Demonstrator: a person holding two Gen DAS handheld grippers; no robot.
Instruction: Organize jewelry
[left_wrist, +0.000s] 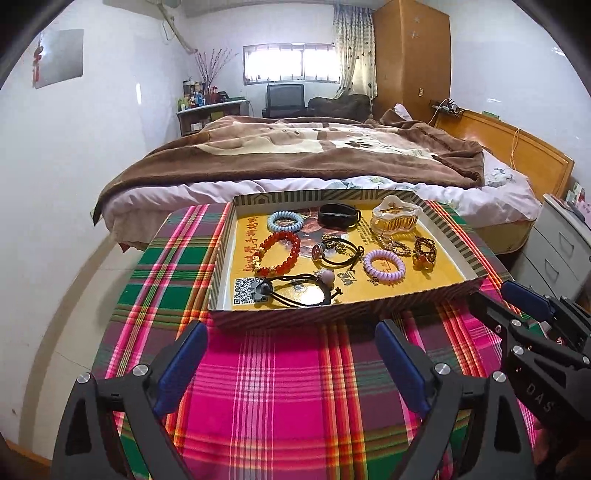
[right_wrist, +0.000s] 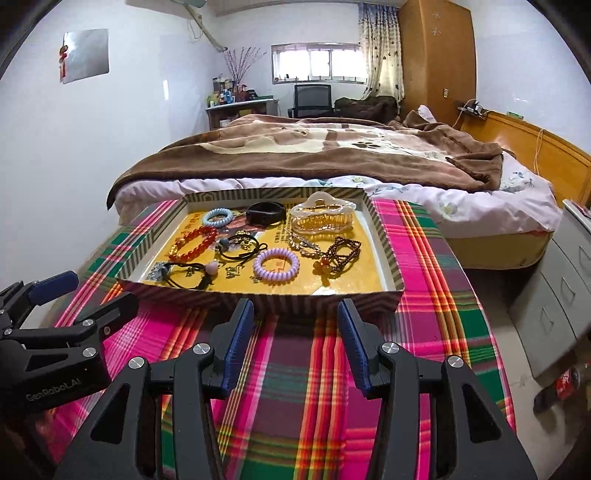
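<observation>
A shallow striped box lid (left_wrist: 332, 314) (right_wrist: 266, 301) with a yellow floor sits on a plaid cloth. It holds a red bead bracelet (left_wrist: 291, 254) (right_wrist: 207, 236), a blue coil tie (left_wrist: 284, 220) (right_wrist: 218, 217), a purple coil tie (left_wrist: 384, 266) (right_wrist: 275, 265), black hair ties (left_wrist: 295, 291) (right_wrist: 184, 277), a black band (left_wrist: 338, 214), a clear hair claw (left_wrist: 395, 218) (right_wrist: 321, 218), chains and a brown beaded piece (left_wrist: 424, 253) (right_wrist: 343, 254). My left gripper (left_wrist: 291, 354) is open and empty just before the lid's near wall. My right gripper (right_wrist: 295, 339) is open and empty, likewise before the lid.
The plaid-covered table (left_wrist: 277, 387) (right_wrist: 436, 295) stands against a bed (left_wrist: 314, 155) with a brown blanket. A grey drawer cabinet (right_wrist: 554, 295) stands at the right. A red can (right_wrist: 565, 380) lies on the floor by it. A white wall is on the left.
</observation>
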